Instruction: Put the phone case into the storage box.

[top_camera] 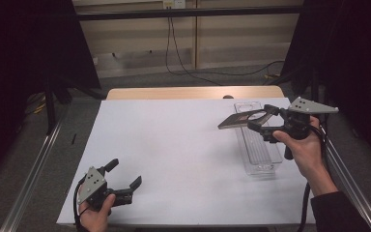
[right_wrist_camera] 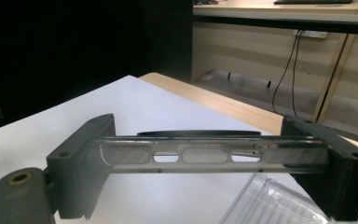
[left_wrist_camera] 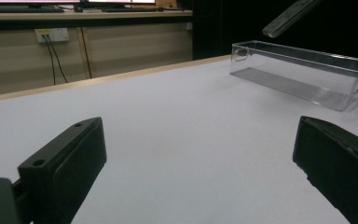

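The right gripper [top_camera: 262, 117] has its jaws clamped across the width of a flat clear lid [top_camera: 241, 119], and holds it in the air above the far end of the clear container [top_camera: 260, 147]. In the right gripper view the lid [right_wrist_camera: 200, 155] spans from one jaw to the other, edge-on, with slotted openings along its side and a dark round patch on its top face. The lid is clear of the container, so it looks lifted off or about to go on; which of the two cannot be told. Either way, setting it down is still to do.

The lid's long axis runs left to right and a little toward the far side, with its free end sticking out left of the container and slightly lower. It lies crosswise to the container, whose long axis runs near to far at the right side of the white table [top_camera: 174, 154].

The left gripper [top_camera: 125, 179] rests at the near left corner, jaws spread wide and empty, well apart from the container [left_wrist_camera: 303, 74].
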`<control>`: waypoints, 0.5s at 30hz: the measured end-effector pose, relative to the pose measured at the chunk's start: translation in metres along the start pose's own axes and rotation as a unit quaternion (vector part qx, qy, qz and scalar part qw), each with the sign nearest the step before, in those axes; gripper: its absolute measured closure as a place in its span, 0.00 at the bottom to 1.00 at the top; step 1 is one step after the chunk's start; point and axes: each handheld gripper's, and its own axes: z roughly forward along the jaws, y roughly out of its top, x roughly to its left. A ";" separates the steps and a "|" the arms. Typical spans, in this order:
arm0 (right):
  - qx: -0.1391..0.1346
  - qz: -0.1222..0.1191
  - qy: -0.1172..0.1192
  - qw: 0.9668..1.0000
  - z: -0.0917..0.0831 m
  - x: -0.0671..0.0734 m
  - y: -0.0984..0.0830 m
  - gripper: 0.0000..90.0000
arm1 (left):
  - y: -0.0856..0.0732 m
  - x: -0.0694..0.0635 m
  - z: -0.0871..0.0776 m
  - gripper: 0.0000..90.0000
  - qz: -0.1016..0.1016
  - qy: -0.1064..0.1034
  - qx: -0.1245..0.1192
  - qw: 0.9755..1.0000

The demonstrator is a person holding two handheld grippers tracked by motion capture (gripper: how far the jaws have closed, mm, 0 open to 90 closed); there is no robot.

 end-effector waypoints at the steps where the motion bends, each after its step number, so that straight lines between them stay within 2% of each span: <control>1: -0.003 0.002 -0.004 1.000 0.000 -0.001 0.001 0.13 | 0.000 0.000 0.000 0.03 -0.001 0.001 -0.001 1.000; 15: -0.004 0.021 -0.058 0.998 -0.004 -0.019 0.011 0.13 | 0.000 0.003 0.000 0.03 -0.004 0.003 0.001 1.000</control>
